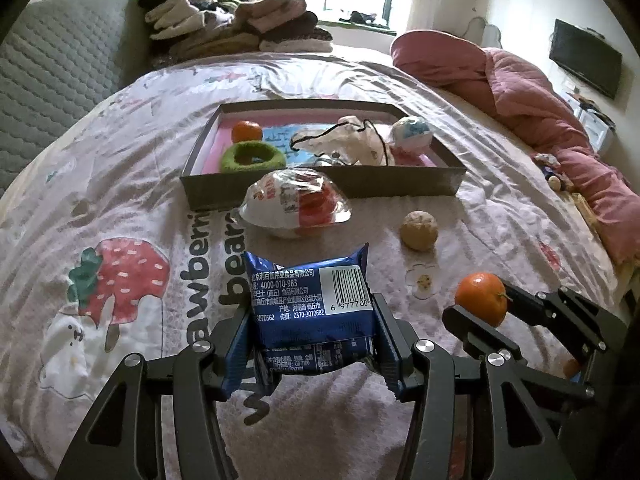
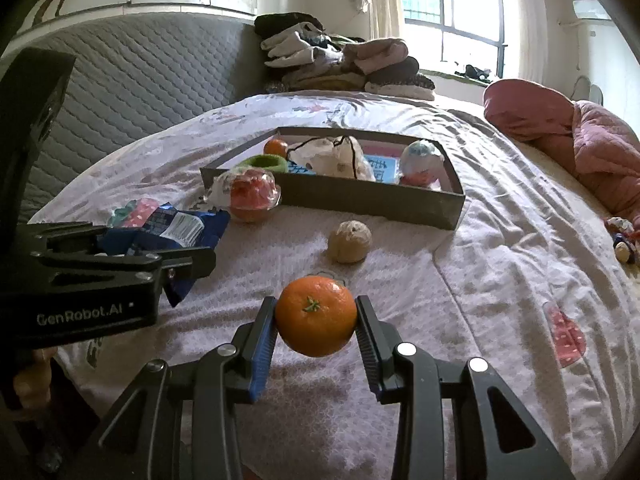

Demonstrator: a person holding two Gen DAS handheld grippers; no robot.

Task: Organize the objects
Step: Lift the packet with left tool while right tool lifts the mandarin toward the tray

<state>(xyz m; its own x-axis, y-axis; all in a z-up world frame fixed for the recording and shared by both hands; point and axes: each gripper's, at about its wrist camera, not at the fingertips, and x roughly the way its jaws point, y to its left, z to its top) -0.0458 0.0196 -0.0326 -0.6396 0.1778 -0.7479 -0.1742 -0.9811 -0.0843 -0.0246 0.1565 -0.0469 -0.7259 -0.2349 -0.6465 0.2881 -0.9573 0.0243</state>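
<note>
A bed with a strawberry-print sheet (image 1: 132, 240) is filling both views, and I am taking the shallow grey tray (image 1: 400, 186) on it as my landmark. My left gripper (image 1: 310, 344) is clamping a blue snack packet (image 1: 310, 304) in front of the tray. My right gripper (image 2: 316, 340) is squeezing a tangerine (image 2: 316, 315), also in front of the tray. A wrapped bowl (image 1: 296, 206) is sitting against the tray's near wall, with a beige ball (image 1: 419, 230) lying nearby.

Black angular linkage arms with silver screws; blue ribbed pads inside; white "GenRobot.AI" lettering on the left gripper (image 2: 192, 258).
</note>
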